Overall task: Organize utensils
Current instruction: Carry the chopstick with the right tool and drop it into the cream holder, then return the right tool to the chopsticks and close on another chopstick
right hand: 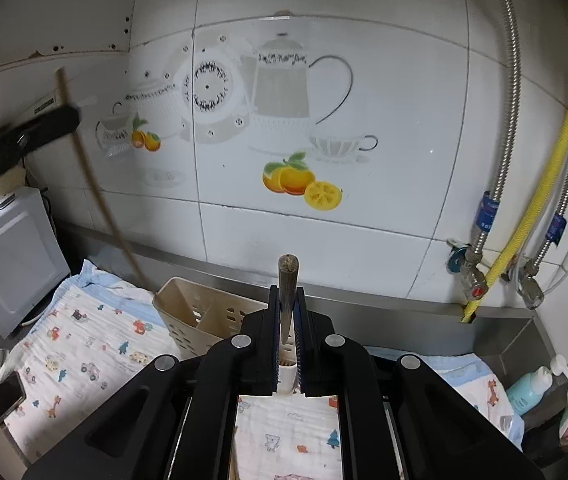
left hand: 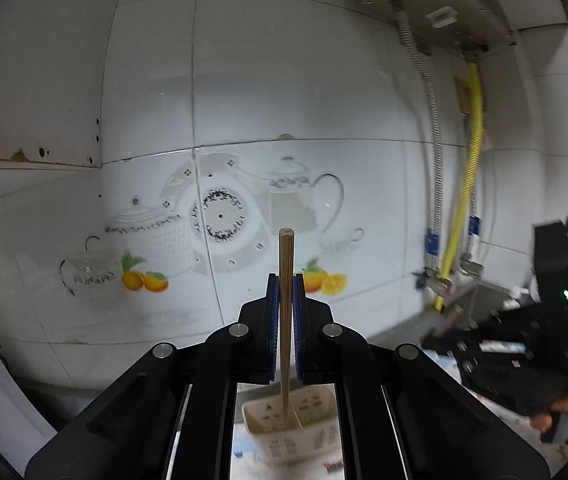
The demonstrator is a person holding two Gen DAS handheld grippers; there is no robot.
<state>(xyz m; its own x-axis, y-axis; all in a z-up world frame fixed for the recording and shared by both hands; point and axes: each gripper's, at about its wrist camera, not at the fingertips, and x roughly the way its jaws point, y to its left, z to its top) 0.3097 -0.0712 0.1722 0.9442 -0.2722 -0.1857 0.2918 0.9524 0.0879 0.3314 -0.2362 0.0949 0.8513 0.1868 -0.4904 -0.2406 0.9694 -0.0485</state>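
The thin tan wooden chopstick stands upright, clamped in the left gripper fingers, its tip over the cream slotted plastic caddy at 6 o'clock. The right gripper fingers are closed on a darker wooden chopstick, the caddy just behind at 11 o'clock.

A home kitchen: teapot-printed wall tiles, steel counter, utensil caddy.

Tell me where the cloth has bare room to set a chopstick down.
Free: the printed cloth left of the utensil basket, between it and the phone; also the strip under the right gripper. Crowded: the right corner, by the bottle.
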